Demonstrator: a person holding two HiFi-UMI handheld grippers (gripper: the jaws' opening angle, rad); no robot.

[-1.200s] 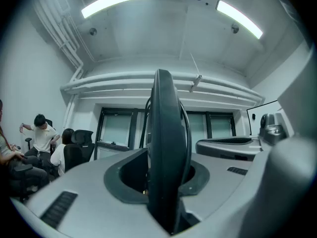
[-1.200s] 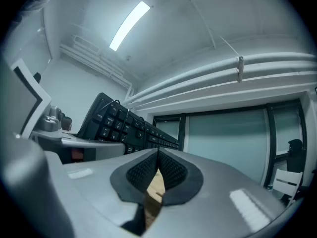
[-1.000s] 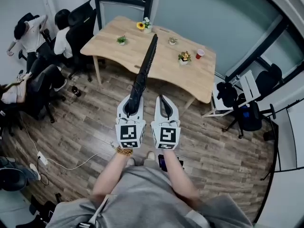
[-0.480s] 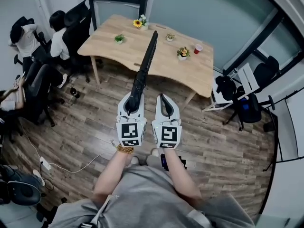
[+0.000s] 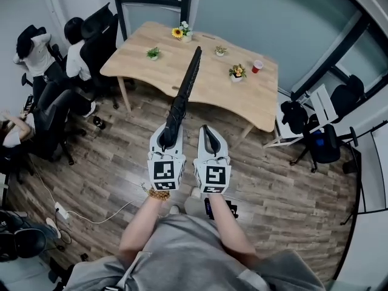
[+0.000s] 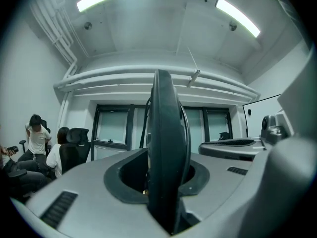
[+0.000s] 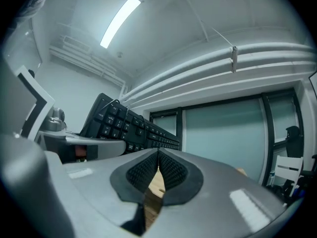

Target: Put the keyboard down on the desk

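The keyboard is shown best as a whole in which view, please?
The head view: the keyboard shows full length, held by the left gripper. The left gripper view shows only its edge between the jaws; the right gripper view, some keys.

small potted plants (image 5: 156, 53), a red cup (image 5: 257, 66) near one; people (image 5: 37, 52) seated in black chairs (image 5: 102, 32) at left

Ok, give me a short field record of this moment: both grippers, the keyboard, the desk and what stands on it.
left gripper: shut on the near end of the keyboard
right gripper: shut, empty, beside the left gripper
keyboard: black, held on edge, pointing toward the desk, not yet laid down
desk: wooden, ahead of the person
on desk: red cup, sunflower pot, three small potted plants
others: people seated on office chairs at the left
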